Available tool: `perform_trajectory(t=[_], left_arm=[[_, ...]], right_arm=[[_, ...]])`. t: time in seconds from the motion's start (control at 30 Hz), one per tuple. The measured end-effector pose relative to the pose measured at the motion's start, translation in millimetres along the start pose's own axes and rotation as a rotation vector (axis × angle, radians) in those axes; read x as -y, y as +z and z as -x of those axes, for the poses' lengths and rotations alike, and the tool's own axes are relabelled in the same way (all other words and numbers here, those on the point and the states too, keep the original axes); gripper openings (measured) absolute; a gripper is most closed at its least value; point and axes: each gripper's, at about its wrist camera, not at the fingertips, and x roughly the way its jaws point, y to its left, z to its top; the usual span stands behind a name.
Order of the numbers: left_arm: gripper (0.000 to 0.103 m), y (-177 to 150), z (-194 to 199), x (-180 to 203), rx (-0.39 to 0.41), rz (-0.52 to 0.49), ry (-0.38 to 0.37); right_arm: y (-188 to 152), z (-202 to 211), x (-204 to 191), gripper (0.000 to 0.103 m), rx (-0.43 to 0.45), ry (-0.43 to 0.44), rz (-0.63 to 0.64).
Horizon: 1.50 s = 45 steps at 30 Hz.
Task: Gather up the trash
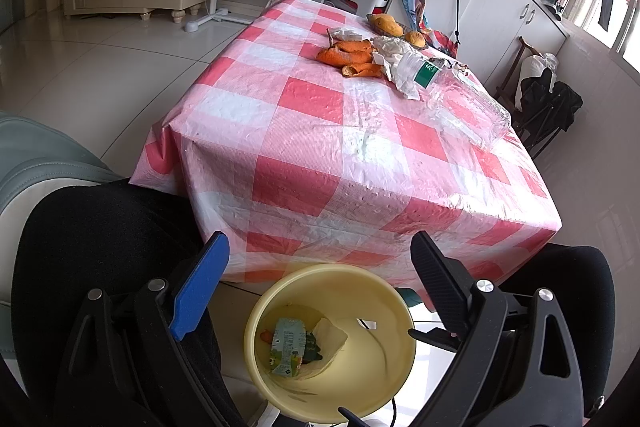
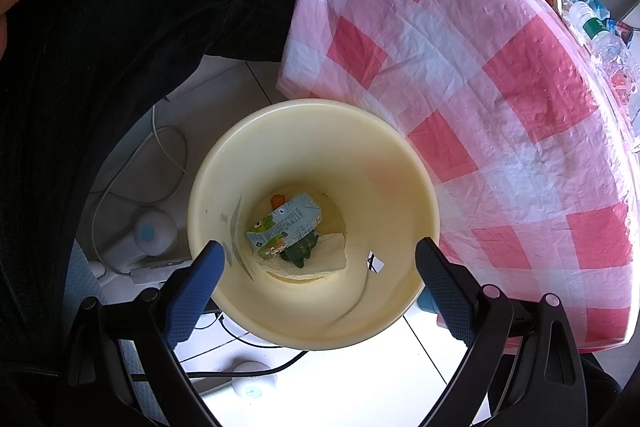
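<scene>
Meanwhile, both the left gripper (image 1: 320, 269) and right gripper (image 2: 318, 259) are hovering over the yellow bin (image 1: 280, 383) with jaws wide and empty, while the green-labelled bottle (image 1: 452, 95), writing unreadable, is lying far ahead on the bench (image 1: 312, 163), neck pointing away.

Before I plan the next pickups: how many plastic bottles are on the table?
2: a labelled bottle lying beside the orange peels, and a clear one lying nearer the table's right edge. Others may be hidden.
</scene>
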Motion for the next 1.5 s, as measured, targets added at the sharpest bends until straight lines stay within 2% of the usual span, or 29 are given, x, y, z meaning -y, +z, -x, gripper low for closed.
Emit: perform_trajectory(t=[1.5], left_arm=[[0.089,3,2,-3,0.012,0.011,0.003]], right_arm=[[5,14,2,0.092,0.080,-0.028,-0.026]])
